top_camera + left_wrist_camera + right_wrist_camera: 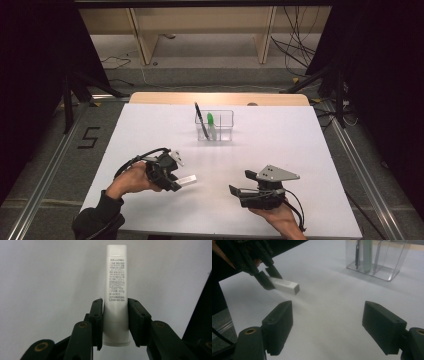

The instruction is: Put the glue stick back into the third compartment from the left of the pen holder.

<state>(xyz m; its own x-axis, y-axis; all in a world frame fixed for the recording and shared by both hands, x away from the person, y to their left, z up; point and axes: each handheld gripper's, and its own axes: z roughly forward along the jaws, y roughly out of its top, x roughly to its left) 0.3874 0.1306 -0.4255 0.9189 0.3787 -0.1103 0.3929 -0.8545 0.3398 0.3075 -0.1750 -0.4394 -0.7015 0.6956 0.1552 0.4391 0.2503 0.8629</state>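
A white glue stick (pixel 186 180) with fine black print on its side sticks out of my left gripper (pixel 176 183), which is shut on it at the table's front left. In the left gripper view the glue stick (pixel 116 290) runs straight up between the two black pads (pixel 97 320), held near its lower end. The right gripper view shows the same glue stick (pixel 285 286) lying level just above the white table (pixel 327 302). My right gripper (pixel 241 184) stands open at the front right with nothing between its jaws, pointing left.
A clear plastic organiser (pixel 215 125) stands at the table's middle back, holding a black pen (pixel 200 119) and a green-capped marker (pixel 211 124). The organiser (pixel 377 260) appears at the upper right of the right gripper view. The white table top (pixel 280 150) ends at a wooden far edge.
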